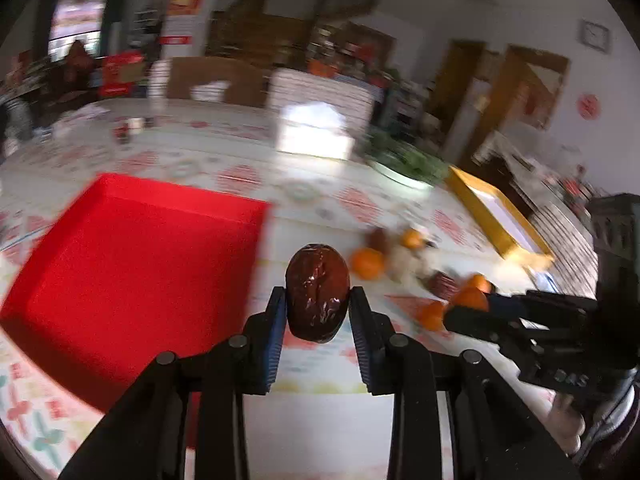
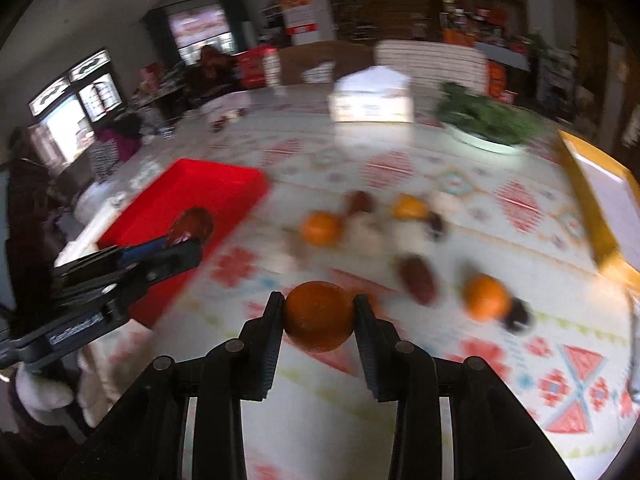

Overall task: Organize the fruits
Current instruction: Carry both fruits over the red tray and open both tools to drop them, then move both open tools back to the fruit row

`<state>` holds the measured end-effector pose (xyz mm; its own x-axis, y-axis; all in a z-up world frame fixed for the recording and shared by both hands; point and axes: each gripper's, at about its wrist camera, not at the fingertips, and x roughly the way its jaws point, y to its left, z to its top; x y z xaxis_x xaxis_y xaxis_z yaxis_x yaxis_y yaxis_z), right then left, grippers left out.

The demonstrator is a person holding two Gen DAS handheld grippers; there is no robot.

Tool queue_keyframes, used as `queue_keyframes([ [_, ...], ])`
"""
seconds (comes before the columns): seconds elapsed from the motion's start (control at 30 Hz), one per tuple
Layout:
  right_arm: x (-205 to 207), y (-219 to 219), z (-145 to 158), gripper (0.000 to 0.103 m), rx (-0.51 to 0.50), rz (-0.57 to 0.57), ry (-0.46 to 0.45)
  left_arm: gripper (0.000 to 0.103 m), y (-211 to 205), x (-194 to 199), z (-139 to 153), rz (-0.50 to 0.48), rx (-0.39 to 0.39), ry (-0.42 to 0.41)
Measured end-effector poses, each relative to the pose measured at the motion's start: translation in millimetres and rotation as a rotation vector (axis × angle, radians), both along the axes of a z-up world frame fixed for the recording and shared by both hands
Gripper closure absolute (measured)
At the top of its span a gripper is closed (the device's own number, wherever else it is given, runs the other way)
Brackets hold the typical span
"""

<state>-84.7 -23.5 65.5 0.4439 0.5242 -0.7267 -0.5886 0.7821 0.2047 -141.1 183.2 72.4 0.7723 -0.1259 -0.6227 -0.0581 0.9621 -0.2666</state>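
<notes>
My left gripper [image 1: 318,306] is shut on a dark brown wrinkled date [image 1: 318,296] and holds it above the table, just right of the red tray [image 1: 132,272]. My right gripper [image 2: 319,314] is shut on an orange [image 2: 319,316] above the patterned tablecloth. In the right wrist view the left gripper [image 2: 188,236] with its date [image 2: 192,224] hangs at the red tray's [image 2: 200,192] near edge. In the left wrist view the right gripper [image 1: 464,308] holds its orange [image 1: 470,298]. Loose oranges [image 2: 321,227] [image 2: 486,297] and dates [image 2: 418,280] lie on the table.
A yellow-rimmed tray [image 1: 496,216] [image 2: 596,208] sits at the right. A white plate of greens [image 2: 486,128] and a white box [image 2: 372,100] stand farther back. Cluttered shelves and boxes fill the room beyond the table.
</notes>
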Motion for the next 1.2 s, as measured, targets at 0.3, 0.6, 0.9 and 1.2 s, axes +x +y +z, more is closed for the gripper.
queue_keyframes([
  [0.3,-5.1,117.7,3.1,0.065,0.038,0.194,0.025,0.073,96.5,-16.0,-10.9,0.225,0.002,0.026],
  [0.6,-3.4,193.6,-16.5,0.065,-0.001,0.289,0.068,0.073,137.8,-10.9,-30.4,0.276,-0.021,0.068],
  [0.9,7.7,215.4,-38.9,0.064,-0.046,0.281,0.093,0.073,150.8,-5.6,-41.9,0.294,-0.050,0.099],
  [1.2,5.1,218.0,-38.3,0.059,-0.033,0.287,0.075,0.061,151.4,-6.8,-36.0,0.308,-0.068,0.090],
])
